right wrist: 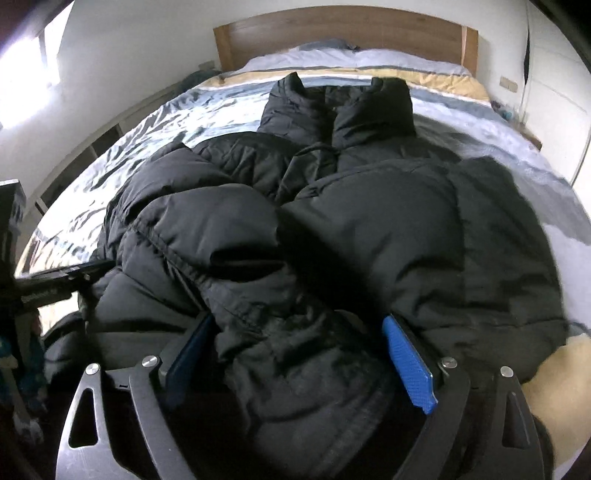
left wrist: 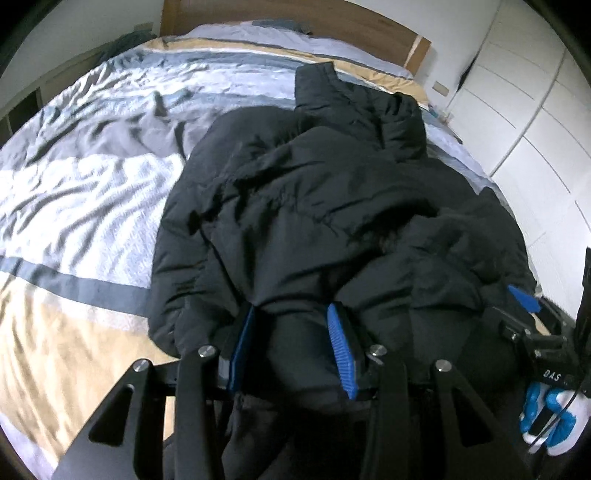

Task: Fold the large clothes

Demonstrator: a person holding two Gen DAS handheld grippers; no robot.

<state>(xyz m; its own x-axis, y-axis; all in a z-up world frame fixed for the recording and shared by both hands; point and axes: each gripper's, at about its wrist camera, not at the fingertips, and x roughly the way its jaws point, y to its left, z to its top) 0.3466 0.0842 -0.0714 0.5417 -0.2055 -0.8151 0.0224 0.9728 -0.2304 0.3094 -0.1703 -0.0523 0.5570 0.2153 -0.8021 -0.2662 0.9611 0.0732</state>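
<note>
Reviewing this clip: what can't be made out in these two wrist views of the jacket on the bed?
- Left wrist view: the black puffer jacket's near hem is hidden behind the left gripper.
- Right wrist view: whether the right gripper actually pinches the fabric is unclear.
- Both views: the bed under the jacket is covered; its near edge is cut off.

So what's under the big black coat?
The coat lies on a bed with a striped blue, white and tan cover. Whatever is beneath its bulk is hidden.

Both wrist views: close, angled down; shared puffy black quilted jacket, wooden headboard at twelve o'clock.
</note>
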